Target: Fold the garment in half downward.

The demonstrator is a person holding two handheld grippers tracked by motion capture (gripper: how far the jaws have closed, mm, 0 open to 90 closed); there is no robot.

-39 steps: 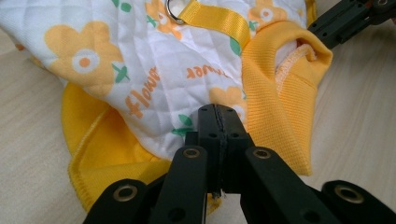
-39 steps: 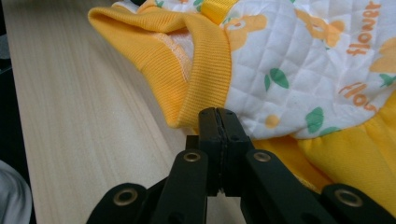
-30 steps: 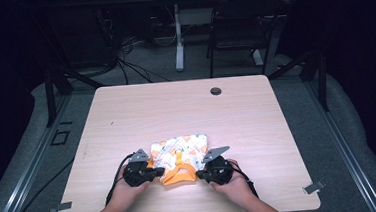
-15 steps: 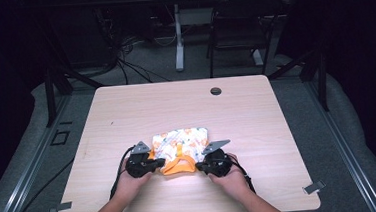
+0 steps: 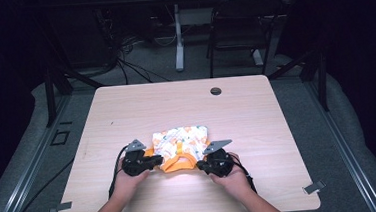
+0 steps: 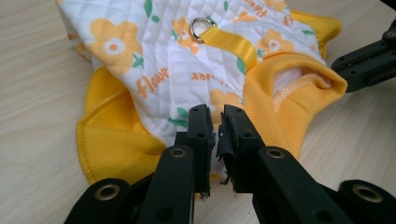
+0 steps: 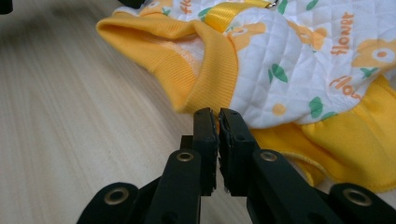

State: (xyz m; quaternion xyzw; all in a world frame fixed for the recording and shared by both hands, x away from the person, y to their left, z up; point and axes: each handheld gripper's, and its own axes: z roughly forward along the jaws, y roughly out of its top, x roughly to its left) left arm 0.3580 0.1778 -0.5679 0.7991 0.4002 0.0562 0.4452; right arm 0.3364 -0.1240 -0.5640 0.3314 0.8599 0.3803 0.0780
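- Small quilted garment [image 5: 181, 147], white with orange flowers and yellow trim, lying flat on the table [image 5: 277, 115] toward the near edge, between the two grippers.
- Left gripper [image 6: 218, 116]: jaws just been opening, now only a narrow slit apart, tips over the white quilted panel beside a yellow ribbed opening [image 6: 299, 88]. No cloth seen in the slit, so no hold.
- Right gripper [image 7: 218, 115]: jaws likewise just been opening and barely parted, tips at the garment's edge where ribbed band meets quilting. Nothing pinched there either.
- Could shove instead of grab: with slits this thin, closing in on the thick quilting would likely push it along the smooth wood rather than take it between the pads.
- Could catch one layer only: biting too shallowly would lift the top panel while the yellow underside drags and bunches.
- Could snag: frayed lining on the left pads, with the metal ring [image 6: 201, 28] and yellow strap [image 6: 231, 43] just ahead, so threads or strap might hook on a careless pass.
- Could skew the garment: one side gripping before the other, then pulling, would twist it out of line.
- Could slide it toward the near edge of the table if dragged back without a firm hold.
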